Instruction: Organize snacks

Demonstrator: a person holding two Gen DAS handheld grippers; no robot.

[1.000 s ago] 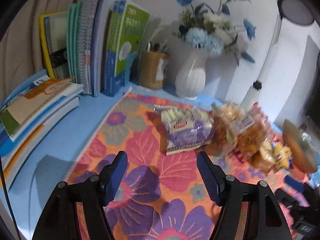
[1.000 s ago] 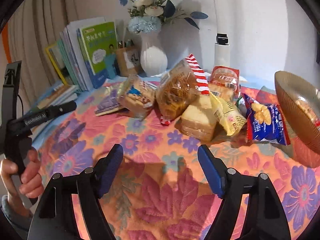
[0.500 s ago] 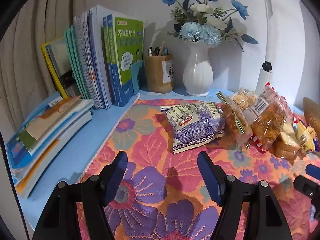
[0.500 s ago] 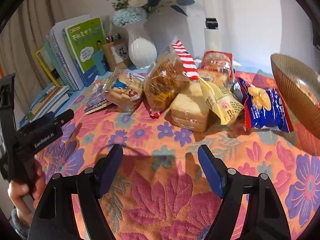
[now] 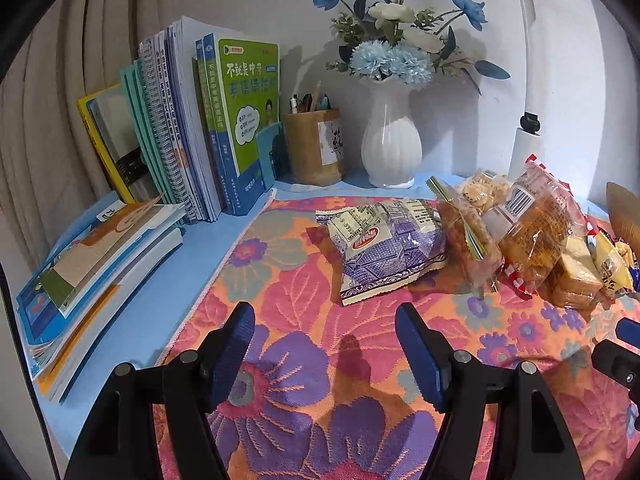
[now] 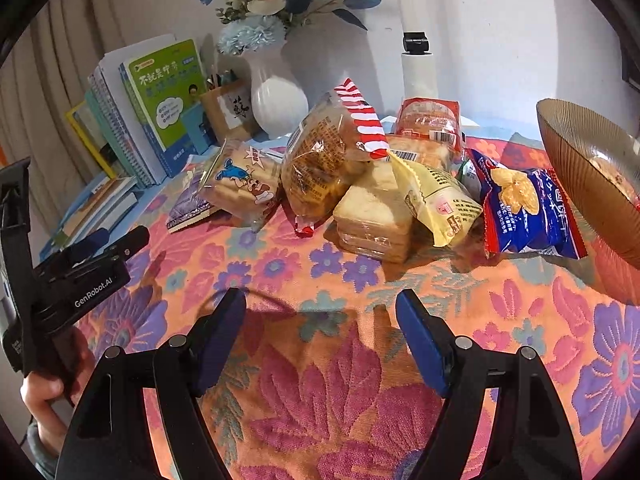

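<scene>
Several snack packs lie heaped on a floral cloth (image 6: 320, 380). A purple-and-white packet (image 5: 384, 248) lies nearest my left gripper (image 5: 324, 336), which is open and empty just in front of it. In the right wrist view I see a cartoon biscuit pack (image 6: 240, 188), a clear bread bag with a red-striped top (image 6: 324, 160), a stack of plain sandwiches (image 6: 376, 216), a yellow packet (image 6: 436, 200), a blue chip bag (image 6: 524, 212) and a red-labelled bread pack (image 6: 428, 120). My right gripper (image 6: 320, 328) is open and empty, short of the pile.
A brown ribbed bowl (image 6: 572, 168) stands at the right. Upright books (image 5: 208, 128), a stack of flat books (image 5: 92, 264), a pen cup (image 5: 316, 148) and a white flower vase (image 5: 392, 144) line the back and left. A white lamp post (image 6: 416, 64) stands behind the snacks.
The left gripper has swung left and steadied, so the purple packet now sits ahead of it. The right gripper moved a little closer to the pile. Both stayed open.
</scene>
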